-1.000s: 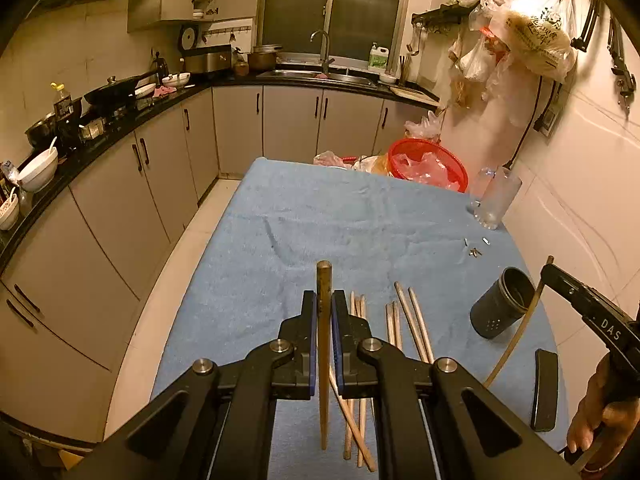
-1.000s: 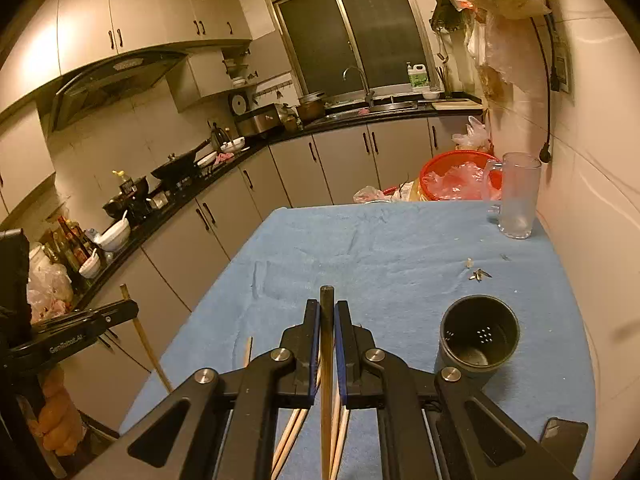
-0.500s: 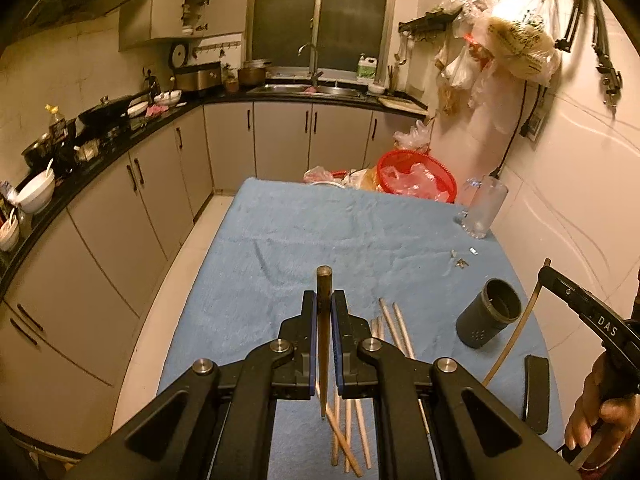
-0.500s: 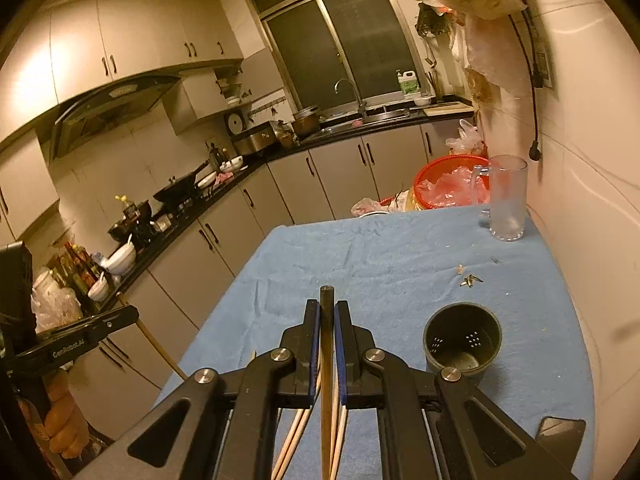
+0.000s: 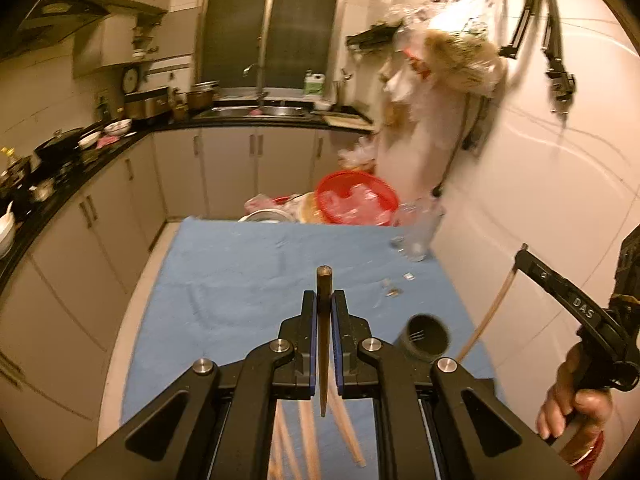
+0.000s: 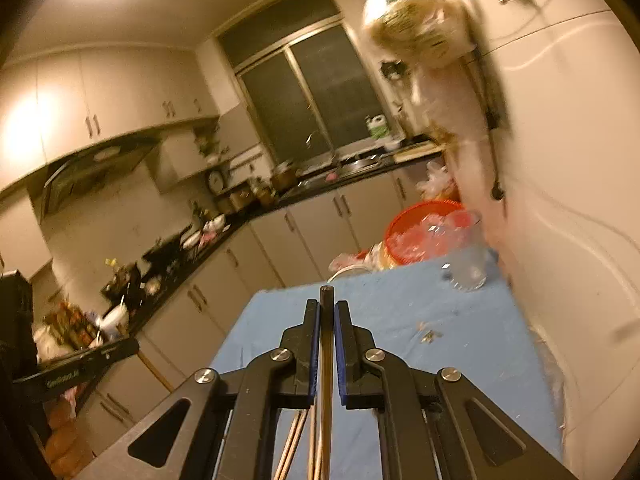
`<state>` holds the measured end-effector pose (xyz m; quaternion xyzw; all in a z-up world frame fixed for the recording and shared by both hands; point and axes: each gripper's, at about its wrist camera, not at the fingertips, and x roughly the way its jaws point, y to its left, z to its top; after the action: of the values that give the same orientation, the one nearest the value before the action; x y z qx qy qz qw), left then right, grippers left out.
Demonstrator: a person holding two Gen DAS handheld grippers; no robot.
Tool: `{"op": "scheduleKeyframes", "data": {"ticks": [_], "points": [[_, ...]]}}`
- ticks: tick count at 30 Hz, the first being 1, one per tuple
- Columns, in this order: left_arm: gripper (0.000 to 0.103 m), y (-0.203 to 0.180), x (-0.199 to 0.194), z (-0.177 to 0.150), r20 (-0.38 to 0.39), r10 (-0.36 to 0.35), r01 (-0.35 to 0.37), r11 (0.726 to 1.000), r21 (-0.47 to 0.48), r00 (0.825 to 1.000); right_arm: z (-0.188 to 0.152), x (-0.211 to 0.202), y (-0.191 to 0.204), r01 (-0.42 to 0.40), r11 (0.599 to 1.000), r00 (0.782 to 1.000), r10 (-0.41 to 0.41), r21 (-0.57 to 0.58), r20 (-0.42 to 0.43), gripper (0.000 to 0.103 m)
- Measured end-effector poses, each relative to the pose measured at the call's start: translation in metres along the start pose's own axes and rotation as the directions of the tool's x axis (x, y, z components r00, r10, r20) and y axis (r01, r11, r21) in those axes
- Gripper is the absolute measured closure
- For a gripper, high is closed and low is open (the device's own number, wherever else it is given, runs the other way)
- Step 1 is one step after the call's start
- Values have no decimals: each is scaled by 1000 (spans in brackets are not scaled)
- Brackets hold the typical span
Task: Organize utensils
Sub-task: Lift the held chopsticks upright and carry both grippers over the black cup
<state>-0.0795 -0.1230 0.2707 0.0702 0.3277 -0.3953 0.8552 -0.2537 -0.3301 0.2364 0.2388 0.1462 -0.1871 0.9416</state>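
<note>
A: While both grippers are up off the desk (image 5: 224, 280), each has one chopstick pinched. Left gripper (image 5: 324, 300): jaws narrow, clamped on a dark chopstick (image 5: 323, 344), tip poking out past the pads, the rest hanging below.

B: Right gripper (image 6: 327, 310)?

A: Same, jaws tight on its chopstick (image 6: 326, 360). Holder cup (image 5: 426, 336) lies tipped on the blue cloth, mouth facing the camera, right of the left jaws. Loose chopsticks (image 5: 312, 432) lie on the cloth under the left gripper.

B: Risks?

A: Pinch sits near one end, so a stick could swing or slip out. Cup's on its side, so a poke at the rim likely rolls it off toward the wall. Frames are blurry, so aim is hard to judge. Glass mug (image 5: 418, 232) stands well apart, low risk.
</note>
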Motion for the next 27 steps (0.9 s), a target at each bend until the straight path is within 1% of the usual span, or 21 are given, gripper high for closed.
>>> {"op": "scheduleKeyframes", "data": {"ticks": [3,9,14,15,19,23,25,27], "points": [[96,-20,2,16,5,-46,46,999,13,999,20,-7,-15,13,999,999,-15,38,41,96],[96,-57,12,47,21,-111,111,994,22,994,50,-10,-35,51,997,994,-56,59,96,96],[96,-83,31,58,18,-159,158,987,32,987,60,2,-49,101,993,988,-108,61,114,96],[96,-87,34,58,13,-164,164,986,32,986,61,6,-53,107,992,987,-114,64,112,96],[96,-97,69,54,-28,-180,180,983,19,983,59,31,-69,121,990,989,-127,77,74,96],[96,-97,104,41,-91,-173,173,985,-4,981,43,57,-81,137,988,990,-138,77,16,96],[96,-91,123,33,-137,-171,169,985,-29,976,32,68,-88,144,987,990,-142,78,-20,96],[96,-89,136,27,-162,-166,163,986,-36,973,24,78,-94,144,986,989,-139,83,-54,96]]}}
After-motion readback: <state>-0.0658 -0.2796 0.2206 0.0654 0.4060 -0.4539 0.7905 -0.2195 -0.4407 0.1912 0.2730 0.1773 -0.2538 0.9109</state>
